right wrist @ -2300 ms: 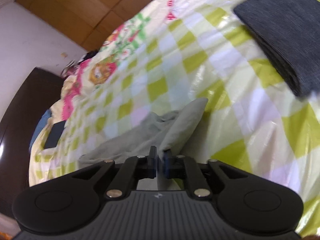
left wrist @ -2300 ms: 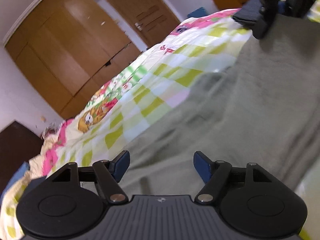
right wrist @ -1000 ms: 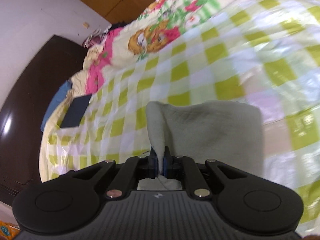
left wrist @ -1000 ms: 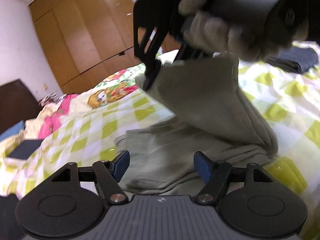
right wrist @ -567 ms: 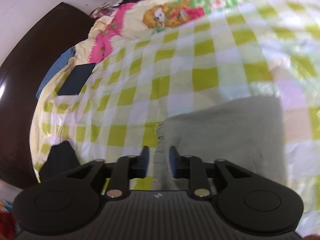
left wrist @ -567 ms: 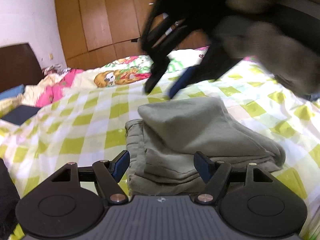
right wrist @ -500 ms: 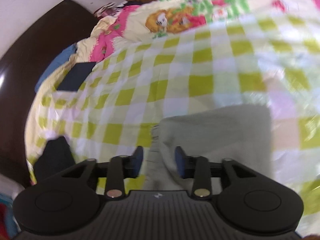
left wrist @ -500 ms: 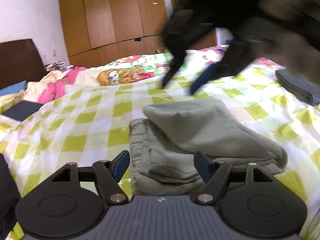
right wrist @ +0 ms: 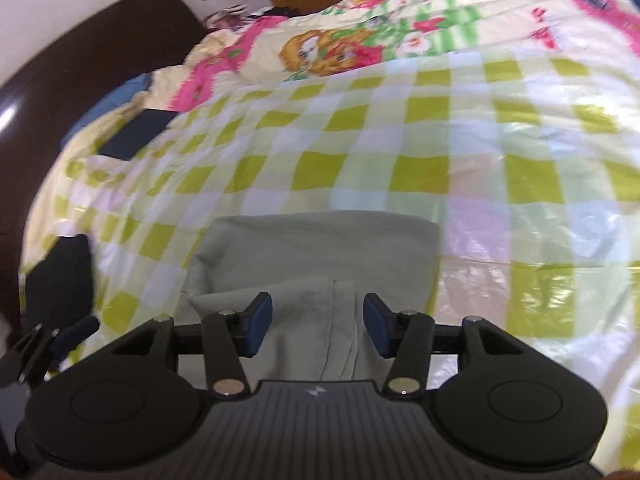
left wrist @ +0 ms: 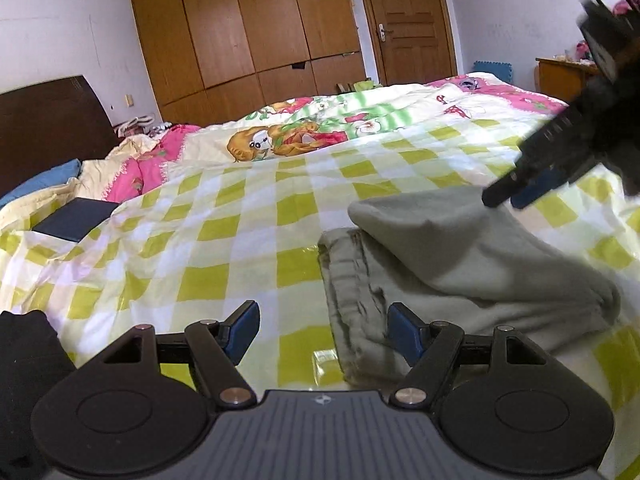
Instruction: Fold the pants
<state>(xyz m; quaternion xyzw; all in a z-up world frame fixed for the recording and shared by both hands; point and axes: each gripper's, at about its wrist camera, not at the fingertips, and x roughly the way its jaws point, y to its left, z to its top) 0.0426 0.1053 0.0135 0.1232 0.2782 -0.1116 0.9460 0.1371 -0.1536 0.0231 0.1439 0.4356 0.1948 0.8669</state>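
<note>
The grey-green pants (left wrist: 460,264) lie folded in a thick bundle on the green-checked sheet (left wrist: 224,248), one layer laid over the waistband part. My left gripper (left wrist: 324,326) is open just in front of the bundle's left edge, its right pad beside the fabric and nothing between its pads. My right gripper (left wrist: 508,198) hovers over the bundle's far right corner. In the right wrist view the pants (right wrist: 320,248) lie under my right gripper (right wrist: 318,320); its jaws are opening, fabric lies below the gap, and the pads do not press on it.
A flat dark blue thing (left wrist: 76,218) lies near the pillows and the dark headboard (left wrist: 40,120). A black cloth (left wrist: 20,360) sits at the near left. A cartoon quilt (left wrist: 280,140) covers the far bed; a wardrobe (left wrist: 240,40) and a door (left wrist: 404,32) stand behind.
My right gripper has let go of the pants layer it held up; that layer now lies on the bundle, and the gripper has drawn back to the right. The left view has swung left.
</note>
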